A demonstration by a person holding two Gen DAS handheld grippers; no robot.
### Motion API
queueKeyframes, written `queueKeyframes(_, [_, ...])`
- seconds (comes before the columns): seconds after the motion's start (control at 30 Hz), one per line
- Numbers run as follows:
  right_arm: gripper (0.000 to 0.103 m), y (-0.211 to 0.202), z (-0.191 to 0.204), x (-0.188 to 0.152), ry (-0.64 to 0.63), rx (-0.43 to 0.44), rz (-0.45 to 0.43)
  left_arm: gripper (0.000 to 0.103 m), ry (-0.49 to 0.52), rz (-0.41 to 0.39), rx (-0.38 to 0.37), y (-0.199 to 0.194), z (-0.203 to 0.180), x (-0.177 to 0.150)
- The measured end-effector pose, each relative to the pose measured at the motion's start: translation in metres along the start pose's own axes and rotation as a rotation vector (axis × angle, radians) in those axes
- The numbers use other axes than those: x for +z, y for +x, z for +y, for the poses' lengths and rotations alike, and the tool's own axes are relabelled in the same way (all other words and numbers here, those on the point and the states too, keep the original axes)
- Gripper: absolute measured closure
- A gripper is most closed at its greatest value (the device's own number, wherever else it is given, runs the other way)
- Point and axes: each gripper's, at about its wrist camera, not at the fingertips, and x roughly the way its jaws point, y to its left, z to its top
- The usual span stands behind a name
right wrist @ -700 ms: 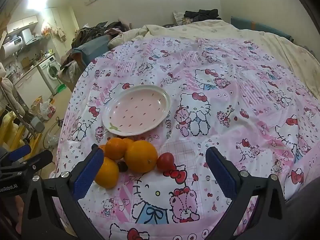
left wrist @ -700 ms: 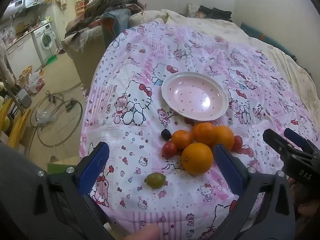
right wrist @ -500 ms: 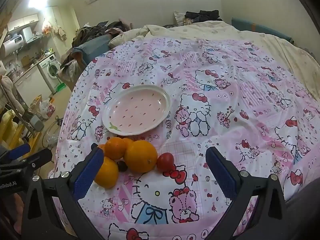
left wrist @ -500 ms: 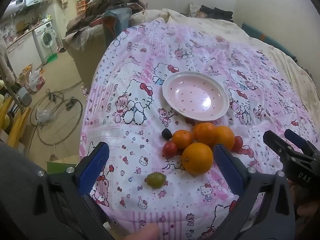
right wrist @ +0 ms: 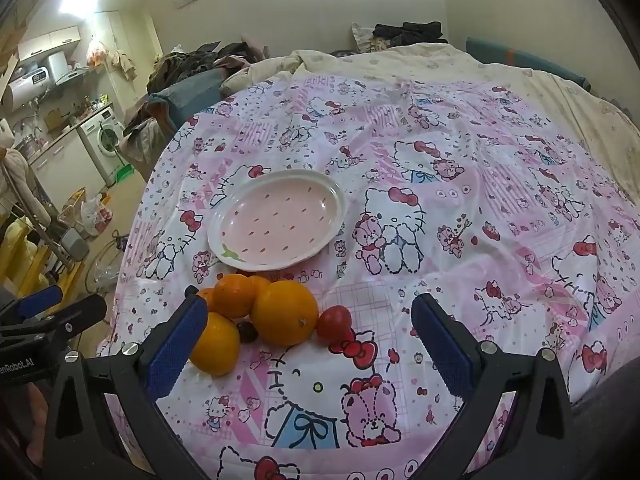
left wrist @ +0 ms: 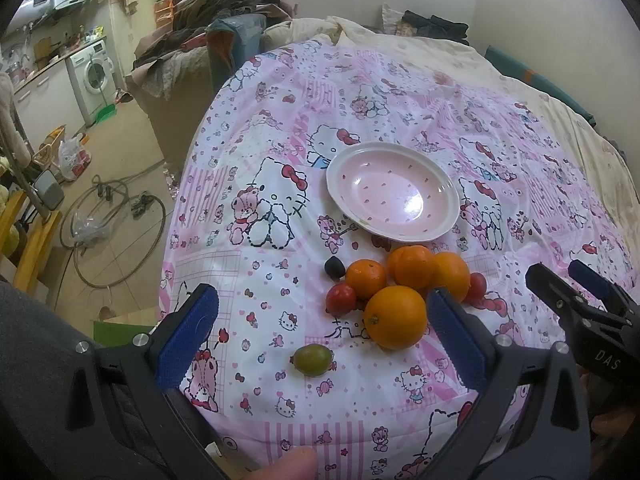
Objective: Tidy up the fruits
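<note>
My left gripper (left wrist: 320, 340) hovers with its fingers spread wide, empty, over the green fruit (left wrist: 313, 359). The oranges (left wrist: 395, 317) cluster just beyond, toward its right finger, near the pink plate (left wrist: 392, 191) (on a bed cover). My right gripper (right wrist: 310, 344) is likewise agape; the oranges (right wrist: 285, 313) sit by its left finger.

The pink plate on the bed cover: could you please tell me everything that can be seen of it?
The pink plate is a shallow round dish with a pale pink well dotted with small red marks, a white rim and a small green leaf motif at its near edge. It looks like glazed ceramic, glossy with a light reflection. It lies flat and empty on the cartoon-print cover, just beyond the cluster of oranges. Whether the nearest fruit touches its rim cannot be told.
</note>
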Motion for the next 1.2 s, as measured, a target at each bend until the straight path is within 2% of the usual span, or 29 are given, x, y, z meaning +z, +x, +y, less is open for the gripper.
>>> queueKeyframes(1.2, [0.000,-0.0007,-0.0043,0.0016,0.017,0.020,0.002,0.000,-0.012,-0.001,0.010,0.0031,0.0033,-0.0018])
